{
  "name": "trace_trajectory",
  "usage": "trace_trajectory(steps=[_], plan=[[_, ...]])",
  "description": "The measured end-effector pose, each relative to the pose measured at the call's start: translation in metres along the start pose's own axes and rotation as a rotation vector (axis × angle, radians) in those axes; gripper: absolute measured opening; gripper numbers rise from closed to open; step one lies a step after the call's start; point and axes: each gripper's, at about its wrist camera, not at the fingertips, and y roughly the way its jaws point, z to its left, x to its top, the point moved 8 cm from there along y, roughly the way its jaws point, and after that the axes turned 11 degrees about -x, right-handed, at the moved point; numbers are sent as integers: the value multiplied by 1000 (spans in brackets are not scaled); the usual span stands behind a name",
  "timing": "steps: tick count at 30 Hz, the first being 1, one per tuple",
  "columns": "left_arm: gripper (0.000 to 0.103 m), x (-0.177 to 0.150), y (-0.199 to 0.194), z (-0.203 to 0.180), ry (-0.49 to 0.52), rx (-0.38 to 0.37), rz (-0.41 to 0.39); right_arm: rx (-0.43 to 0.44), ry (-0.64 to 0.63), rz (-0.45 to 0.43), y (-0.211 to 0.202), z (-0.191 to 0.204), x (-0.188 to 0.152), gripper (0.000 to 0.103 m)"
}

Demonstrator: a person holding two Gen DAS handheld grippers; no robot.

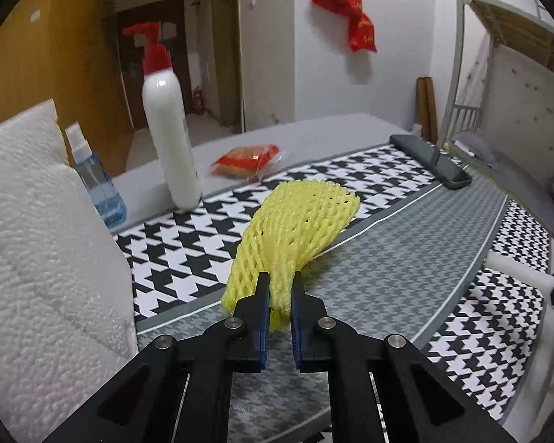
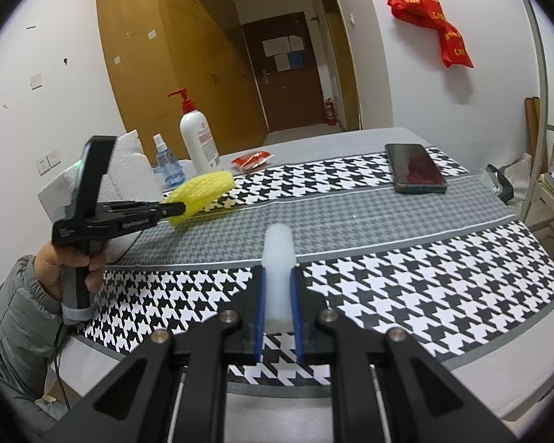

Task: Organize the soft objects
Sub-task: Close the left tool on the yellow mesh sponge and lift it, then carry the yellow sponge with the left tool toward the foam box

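Two hand-held grippers, both loaded. Nearest in the right wrist view: right hand-held gripper (image 2: 277, 295) closed down on a white foam tube (image 2: 277, 258), blue pads pressed on both its sides. Tube's long axis runs straight out along the fingers, free end pointing away over the houndstooth table runner (image 2: 443, 288); looks raised off the cloth, not certain.

Further left, left hand-held gripper (image 2: 179, 207) is squeezed nearly fully closed on the bunched end of a yellow foam fruit net (image 1: 295, 217). Net fans out ahead of the fingers, long axis pointing away and to the right; wide end seems to touch or hang just over the runner. A hand (image 2: 74, 262) in a grey sleeve holds the grip.

Beyond: white foam sheets (image 1: 37, 240) at left, blue spray bottle (image 1: 99, 192), white pump bottle (image 1: 170, 140), red snack packet (image 1: 245, 158), phone (image 2: 415, 168) far right.

Risks, as I judge: grip on the net is only a thin pinched end, so it may slip out or tear w/ a quick swing. Trailing wide end could drag & snag the runner, or a leftward sweep could knock the tall pump bottle. Tube is soft, so hard squeeze may crush it.
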Motion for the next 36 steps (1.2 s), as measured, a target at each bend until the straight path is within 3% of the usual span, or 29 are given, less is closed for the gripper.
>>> trace_trajectory(steps=[18,36], plan=[[10,2,-30,-29,52,-74,-92,-51,0,-44,-24,5,10,16],[10,-4,-66,-45,68,-116,-185,-88,42,-147,-62,10,23,16]])
